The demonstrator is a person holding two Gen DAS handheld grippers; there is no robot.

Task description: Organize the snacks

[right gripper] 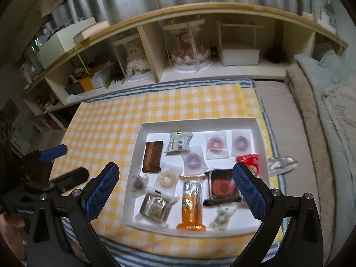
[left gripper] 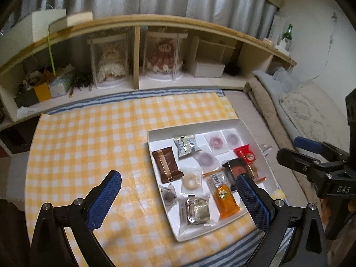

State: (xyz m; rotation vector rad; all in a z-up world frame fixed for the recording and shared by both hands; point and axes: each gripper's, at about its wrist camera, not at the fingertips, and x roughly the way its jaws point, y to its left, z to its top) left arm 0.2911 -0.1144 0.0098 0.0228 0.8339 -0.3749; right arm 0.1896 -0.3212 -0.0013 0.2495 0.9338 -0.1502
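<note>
A white tray [left gripper: 153, 133] [right gripper: 142, 131] on a yellow checked cloth holds several wrapped snacks: a brown bar [left gripper: 166, 164] [right gripper: 152, 156], an orange packet [left gripper: 225, 198] [right gripper: 191, 209], a red packet [left gripper: 245, 154] [right gripper: 250, 161], ring-shaped sweets [right gripper: 214, 144], a silver packet [left gripper: 197, 210] [right gripper: 153, 207] and a dark round cake [right gripper: 222, 188]. My left gripper [left gripper: 179, 197] is open and empty above the tray's near left part. My right gripper [right gripper: 175, 191] is open and empty above the tray. One silver packet [right gripper: 281, 164] lies outside the tray, to its right.
A low wooden shelf [left gripper: 138, 55] [right gripper: 155, 57] with boxed dolls stands behind the cloth. Folded blankets [left gripper: 300, 109] [right gripper: 329, 102] lie to the right. The right gripper shows at the right edge of the left wrist view [left gripper: 311, 160]; the left gripper shows at the left of the right wrist view [right gripper: 60, 164].
</note>
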